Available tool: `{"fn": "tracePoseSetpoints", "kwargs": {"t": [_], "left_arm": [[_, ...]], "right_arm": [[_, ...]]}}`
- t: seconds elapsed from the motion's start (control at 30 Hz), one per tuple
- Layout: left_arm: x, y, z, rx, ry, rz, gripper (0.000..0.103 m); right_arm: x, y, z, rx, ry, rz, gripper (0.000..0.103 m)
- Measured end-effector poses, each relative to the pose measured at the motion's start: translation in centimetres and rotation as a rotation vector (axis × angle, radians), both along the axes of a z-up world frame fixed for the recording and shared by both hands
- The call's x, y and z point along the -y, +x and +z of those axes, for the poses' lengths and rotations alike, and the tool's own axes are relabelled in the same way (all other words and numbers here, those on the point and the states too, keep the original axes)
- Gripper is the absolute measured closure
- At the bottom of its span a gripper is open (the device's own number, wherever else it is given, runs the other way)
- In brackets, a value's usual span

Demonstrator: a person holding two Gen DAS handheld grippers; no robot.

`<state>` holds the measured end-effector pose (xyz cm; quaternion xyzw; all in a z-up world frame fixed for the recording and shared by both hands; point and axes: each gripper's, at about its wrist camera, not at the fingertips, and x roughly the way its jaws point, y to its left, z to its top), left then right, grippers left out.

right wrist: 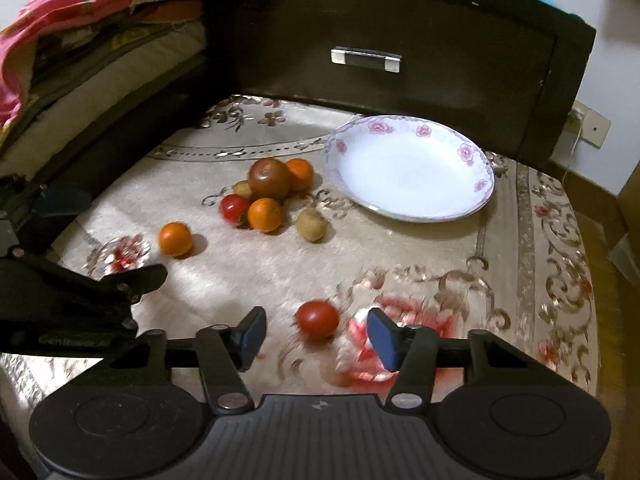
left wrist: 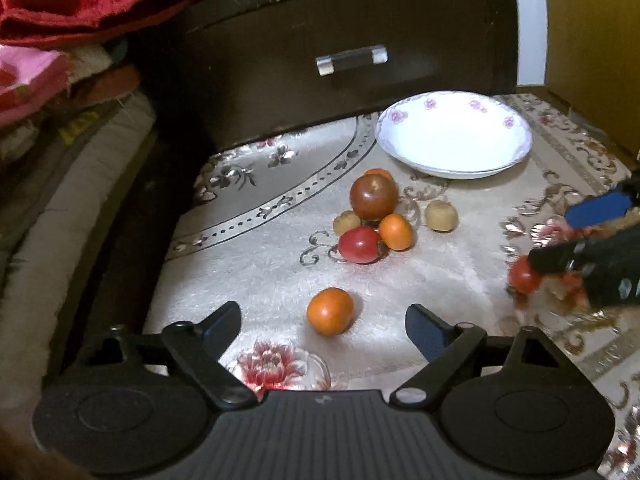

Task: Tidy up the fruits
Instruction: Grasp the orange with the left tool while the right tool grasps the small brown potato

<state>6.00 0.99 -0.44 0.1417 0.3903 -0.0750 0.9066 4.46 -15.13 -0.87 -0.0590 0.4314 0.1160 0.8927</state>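
My left gripper [left wrist: 322,326] is open, and a lone orange [left wrist: 330,311] lies on the cloth between its fingertips, clear of both pads. My right gripper [right wrist: 318,336] is open around a red tomato [right wrist: 318,319], with a gap on each side of it. Further back sits a pile: a dark tomato [left wrist: 374,197], an orange [left wrist: 395,232], a small red tomato [left wrist: 360,245] and a brown fruit [left wrist: 346,222]. A second brown fruit [left wrist: 441,216] lies apart to the right. The white flowered plate [left wrist: 454,134] holds nothing. In the right wrist view, the lone orange [right wrist: 175,239] lies beside the left gripper [right wrist: 108,240].
A dark cabinet with a metal drawer handle [left wrist: 351,60] stands right behind the plate. Folded blankets and red cloth [left wrist: 80,0] are stacked at the left. The patterned table cloth [left wrist: 260,272] drops off at its left edge. A wall socket [right wrist: 592,126] is at the far right.
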Motion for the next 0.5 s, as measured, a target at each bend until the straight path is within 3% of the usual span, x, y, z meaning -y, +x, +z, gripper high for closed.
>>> {"fn": "tracePoseSetpoints", "kwargs": {"t": [0.1,0.33,0.5], "left_arm": [[-0.5,1.3,-0.7,-0.025,-0.020,0.026,0.019],[-0.8,2.4,-2.6,-0.070,-0.030,0.034,0.025],[-1.0,3.1,-3.4,-0.093,-0.049,0.022,0.034]], "right_arm": [[0.7,1.8,-0.2,0.004,0.016,0.011,0.057],[0.1,5.1,-1.3,0.002,0.047,0.079,0.057],[-1.2,6.9,-2.5,-0.016,0.048,0.139,0.067]]}}
